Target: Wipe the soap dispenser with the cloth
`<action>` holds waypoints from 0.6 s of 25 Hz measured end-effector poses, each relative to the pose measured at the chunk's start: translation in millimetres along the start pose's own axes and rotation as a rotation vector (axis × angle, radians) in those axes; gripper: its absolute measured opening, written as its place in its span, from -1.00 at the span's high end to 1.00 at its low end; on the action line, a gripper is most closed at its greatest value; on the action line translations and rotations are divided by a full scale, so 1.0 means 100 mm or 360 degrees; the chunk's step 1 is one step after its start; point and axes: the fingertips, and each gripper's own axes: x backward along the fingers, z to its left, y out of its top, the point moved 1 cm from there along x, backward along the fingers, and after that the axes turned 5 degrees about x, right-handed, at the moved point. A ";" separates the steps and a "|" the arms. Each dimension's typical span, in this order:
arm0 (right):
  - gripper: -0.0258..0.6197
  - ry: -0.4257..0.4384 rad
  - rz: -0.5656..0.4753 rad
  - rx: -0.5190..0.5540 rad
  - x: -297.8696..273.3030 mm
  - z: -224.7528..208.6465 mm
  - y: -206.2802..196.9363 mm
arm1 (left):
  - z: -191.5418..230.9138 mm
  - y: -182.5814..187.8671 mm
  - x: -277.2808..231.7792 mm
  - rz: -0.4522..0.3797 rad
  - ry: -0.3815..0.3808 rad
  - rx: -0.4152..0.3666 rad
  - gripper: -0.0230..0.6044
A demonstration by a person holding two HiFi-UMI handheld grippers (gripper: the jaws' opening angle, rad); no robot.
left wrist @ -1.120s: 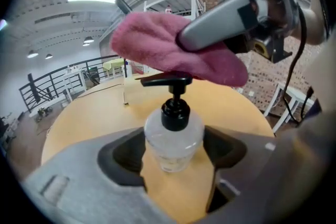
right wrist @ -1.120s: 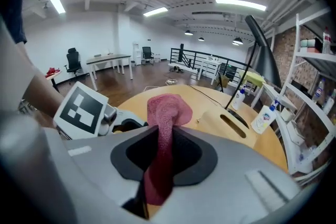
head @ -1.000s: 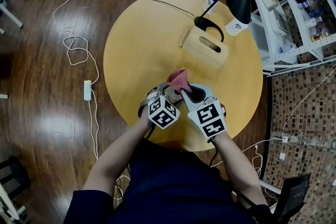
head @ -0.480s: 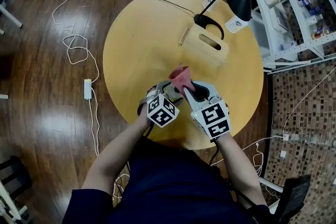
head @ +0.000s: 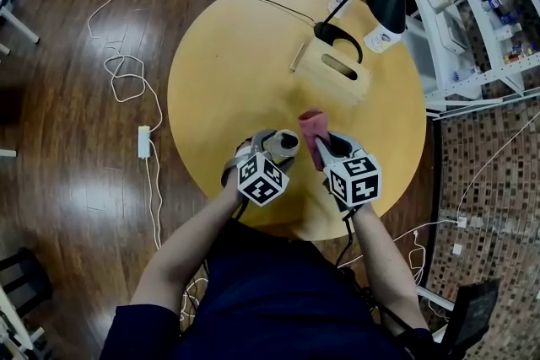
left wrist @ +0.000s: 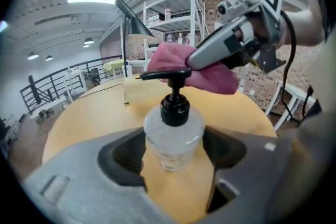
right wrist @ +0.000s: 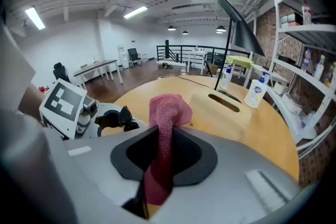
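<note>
Left claw (left wrist: 176, 153) clamped on dispenser (left wrist: 173, 131) body: rigid, probably slick, so hold low. Right claw (right wrist: 165, 157) pinches cloth (right wrist: 167, 107), limp and light.

Head view overhead — 2 close gripper views, same table (head: 219, 80)
</note>
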 end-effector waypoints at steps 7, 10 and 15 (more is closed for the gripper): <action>0.71 0.0254 0.0304 0.0239 -0.23 0.45 -0.28 | 0.03 -0.14 0.00 0.0097 0.0054 -0.0082 -0.13; 0.72 0.0362 0.0320 0.0325 -0.13 0.67 -0.45 | 0.07 -0.33 0.00 0.0222 0.0059 -0.0127 -0.01; 0.71 0.0495 0.0340 0.0214 -0.06 0.72 -0.73 | 0.07 -0.39 0.21 0.0204 -0.0001 -0.0076 0.02</action>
